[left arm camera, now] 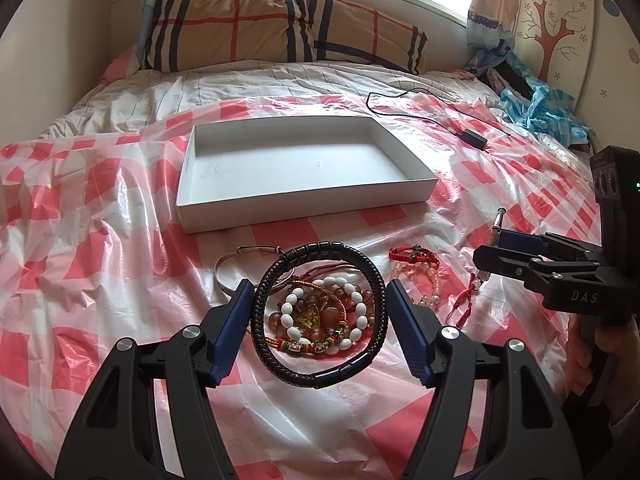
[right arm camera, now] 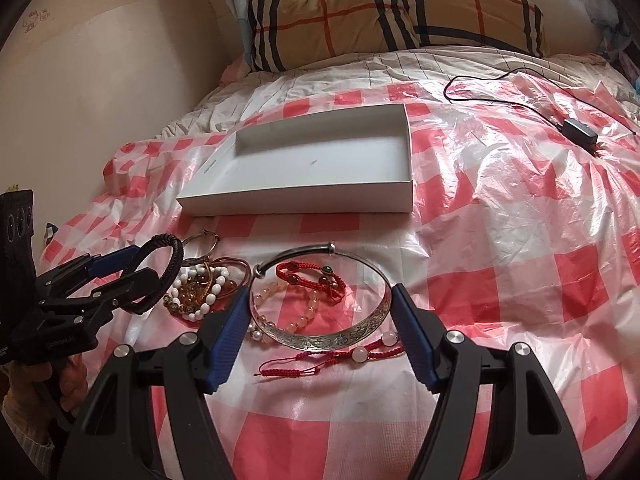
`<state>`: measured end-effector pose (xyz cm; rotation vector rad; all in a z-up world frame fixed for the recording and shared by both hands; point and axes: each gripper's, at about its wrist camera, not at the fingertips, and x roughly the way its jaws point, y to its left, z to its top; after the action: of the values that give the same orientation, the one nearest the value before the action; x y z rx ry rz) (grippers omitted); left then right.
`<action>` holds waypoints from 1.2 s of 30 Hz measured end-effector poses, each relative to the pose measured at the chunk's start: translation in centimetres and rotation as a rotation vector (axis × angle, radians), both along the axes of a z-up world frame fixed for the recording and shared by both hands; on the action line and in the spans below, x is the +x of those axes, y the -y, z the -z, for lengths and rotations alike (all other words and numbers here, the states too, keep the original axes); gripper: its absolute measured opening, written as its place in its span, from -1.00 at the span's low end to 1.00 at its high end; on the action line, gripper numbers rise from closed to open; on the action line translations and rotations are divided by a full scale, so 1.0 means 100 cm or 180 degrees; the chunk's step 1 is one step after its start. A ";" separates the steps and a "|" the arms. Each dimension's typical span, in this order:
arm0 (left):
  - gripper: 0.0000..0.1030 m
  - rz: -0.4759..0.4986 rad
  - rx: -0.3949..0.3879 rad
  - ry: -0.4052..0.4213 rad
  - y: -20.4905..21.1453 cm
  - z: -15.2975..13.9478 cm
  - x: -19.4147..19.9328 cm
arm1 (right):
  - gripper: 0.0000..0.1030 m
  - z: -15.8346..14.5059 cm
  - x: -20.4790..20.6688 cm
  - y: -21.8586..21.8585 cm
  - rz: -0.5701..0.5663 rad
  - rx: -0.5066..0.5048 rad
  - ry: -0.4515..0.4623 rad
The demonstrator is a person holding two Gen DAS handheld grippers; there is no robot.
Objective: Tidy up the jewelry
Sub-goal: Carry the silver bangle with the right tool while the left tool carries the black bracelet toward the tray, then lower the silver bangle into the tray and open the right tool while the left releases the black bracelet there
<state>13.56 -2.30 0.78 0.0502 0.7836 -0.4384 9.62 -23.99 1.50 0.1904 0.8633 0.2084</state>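
My left gripper (left arm camera: 319,292) is shut on a black braided leather bracelet (left arm camera: 288,364), its pads pressing the ring's outer sides above a jewelry pile (left arm camera: 320,312) of white and amber beads. It also shows in the right wrist view (right arm camera: 120,272) holding the black bracelet (right arm camera: 176,252). My right gripper (right arm camera: 320,300) is shut on a silver engraved bangle (right arm camera: 340,336) above pink beads (right arm camera: 288,320) and a red cord bracelet (right arm camera: 312,276). It also shows in the left wrist view (left arm camera: 490,254). An empty white box (left arm camera: 304,208) lies beyond.
A red-and-white checked plastic sheet (left arm camera: 120,260) covers the bed. A black cable with adapter (left arm camera: 474,138) lies at back right. A plaid pillow (left arm camera: 280,28) sits by the window. A second silver bangle (left arm camera: 228,268) lies left of the pile.
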 end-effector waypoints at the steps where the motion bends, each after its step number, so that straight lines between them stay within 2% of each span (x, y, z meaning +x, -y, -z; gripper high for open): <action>1: 0.24 0.0000 0.0001 0.0001 0.000 0.000 0.000 | 0.32 0.000 0.000 -0.001 -0.0006 -0.0014 0.0008; 14: 0.24 -0.0006 -0.0004 0.0090 0.000 -0.006 0.002 | 0.32 -0.014 -0.008 -0.014 -0.0047 -0.0294 0.0318; 21: 0.24 0.0001 -0.0018 0.0146 0.004 -0.010 0.003 | 0.32 -0.015 -0.005 -0.018 -0.0068 -0.0362 0.0375; 28: 0.24 -0.0105 -0.0060 0.0189 0.005 -0.016 0.021 | 0.32 -0.012 0.026 -0.021 -0.0065 -0.0343 0.0322; 36: 0.24 -0.0250 -0.0145 0.0209 0.014 -0.018 0.067 | 0.32 -0.012 0.088 -0.029 -0.0040 -0.0360 0.0290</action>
<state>20.26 -3.73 2.60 -0.0085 0.7083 -0.3782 18.40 -21.11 2.65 0.0694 0.7834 0.1781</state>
